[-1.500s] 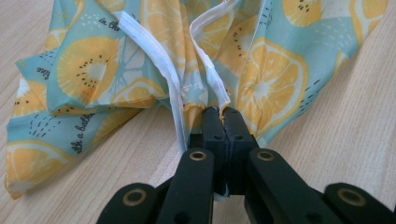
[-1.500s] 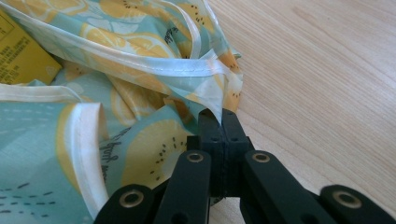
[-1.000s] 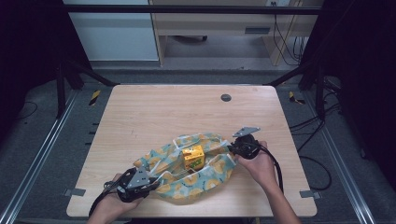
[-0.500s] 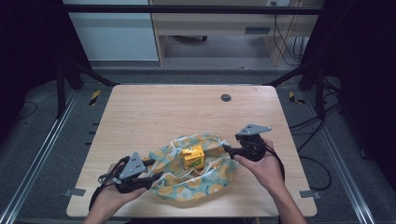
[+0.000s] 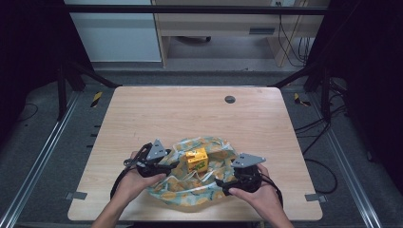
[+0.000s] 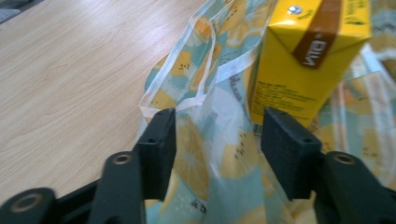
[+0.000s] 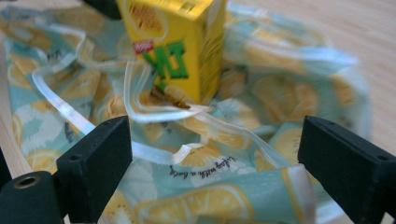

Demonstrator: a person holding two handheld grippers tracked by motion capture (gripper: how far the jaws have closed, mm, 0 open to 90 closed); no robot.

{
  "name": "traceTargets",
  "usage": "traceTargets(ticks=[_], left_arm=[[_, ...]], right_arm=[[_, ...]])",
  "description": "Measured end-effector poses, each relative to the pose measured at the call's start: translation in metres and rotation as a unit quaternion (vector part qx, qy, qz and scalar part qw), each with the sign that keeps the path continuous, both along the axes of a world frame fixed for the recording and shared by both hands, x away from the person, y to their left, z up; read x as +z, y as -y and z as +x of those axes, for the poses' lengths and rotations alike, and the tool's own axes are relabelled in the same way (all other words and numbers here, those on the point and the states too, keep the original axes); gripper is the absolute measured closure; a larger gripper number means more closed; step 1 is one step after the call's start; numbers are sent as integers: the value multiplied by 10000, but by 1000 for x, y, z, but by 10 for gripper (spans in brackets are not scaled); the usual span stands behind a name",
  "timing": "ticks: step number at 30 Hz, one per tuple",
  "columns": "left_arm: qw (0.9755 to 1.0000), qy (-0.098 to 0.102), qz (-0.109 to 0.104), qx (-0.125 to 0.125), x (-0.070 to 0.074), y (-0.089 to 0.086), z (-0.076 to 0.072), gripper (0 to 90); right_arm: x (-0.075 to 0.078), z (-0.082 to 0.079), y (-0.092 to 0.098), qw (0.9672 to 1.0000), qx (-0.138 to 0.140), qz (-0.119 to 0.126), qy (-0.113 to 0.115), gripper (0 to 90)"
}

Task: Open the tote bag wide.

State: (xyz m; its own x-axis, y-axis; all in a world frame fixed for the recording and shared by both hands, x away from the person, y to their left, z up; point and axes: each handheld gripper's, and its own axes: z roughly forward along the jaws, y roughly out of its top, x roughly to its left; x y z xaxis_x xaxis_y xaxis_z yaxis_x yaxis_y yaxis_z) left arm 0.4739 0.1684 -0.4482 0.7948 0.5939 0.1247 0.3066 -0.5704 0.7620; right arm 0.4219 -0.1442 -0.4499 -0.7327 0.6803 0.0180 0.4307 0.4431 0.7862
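At the near edge of the desk (image 5: 142, 114), the forearms are cut off by the frame. The left tool (image 5: 164, 167) is held with its jaws apart, thin fabric lying loosely between them. The right tool (image 5: 223, 186) has just been opened wide, and its jaws stand astride the bag's rim without pressing it. The soft cloth bag (image 5: 199, 187), pale teal with a lemon print and white ribbon handles, lies crumpled between the tools. A boxy yellow drink carton (image 5: 196, 160) stands upright in it; its lettering is blurred. Farther off, a small round dark grommet (image 5: 230, 99) is set in the pale wood-grain top.
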Motion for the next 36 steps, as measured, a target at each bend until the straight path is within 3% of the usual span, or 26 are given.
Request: traceTargets(ticks=[4, 6, 9, 14, 17, 23, 29, 36], left_arm=[[9999, -151, 9, 61, -5, 2, 5, 698], [9997, -187, 52, 130, -7, 1, 6, 783], [9994, -201, 81, 272, -11, -2, 9, 844], [9977, -302, 8, 608, -20, -14, 21, 872], [9967, -339, -130, 720, -23, -18, 27, 873], [9952, -344, -163, 904, -26, -21, 34, 881], [9927, -416, -180, 1118, -30, -26, 43, 888], [9914, -472, -160, 1207, -34, -28, 47, 893]], right_arm=[[-15, 1, -2, 9993, -10, -336, -133, 231], [-20, 2, -1, 9987, 31, -479, -177, 337], [-26, 2, 1, 9971, 51, -717, -255, 435], [-35, 1, 5, 9959, 93, -829, -358, 556], [-38, 1, 7, 9954, 112, -848, -430, 604], [-42, 2, 11, 9946, 124, -933, -436, 696], [-43, 2, 13, 9949, 111, -886, -462, 726], [-44, 2, 16, 9955, 128, -830, -444, 752]])
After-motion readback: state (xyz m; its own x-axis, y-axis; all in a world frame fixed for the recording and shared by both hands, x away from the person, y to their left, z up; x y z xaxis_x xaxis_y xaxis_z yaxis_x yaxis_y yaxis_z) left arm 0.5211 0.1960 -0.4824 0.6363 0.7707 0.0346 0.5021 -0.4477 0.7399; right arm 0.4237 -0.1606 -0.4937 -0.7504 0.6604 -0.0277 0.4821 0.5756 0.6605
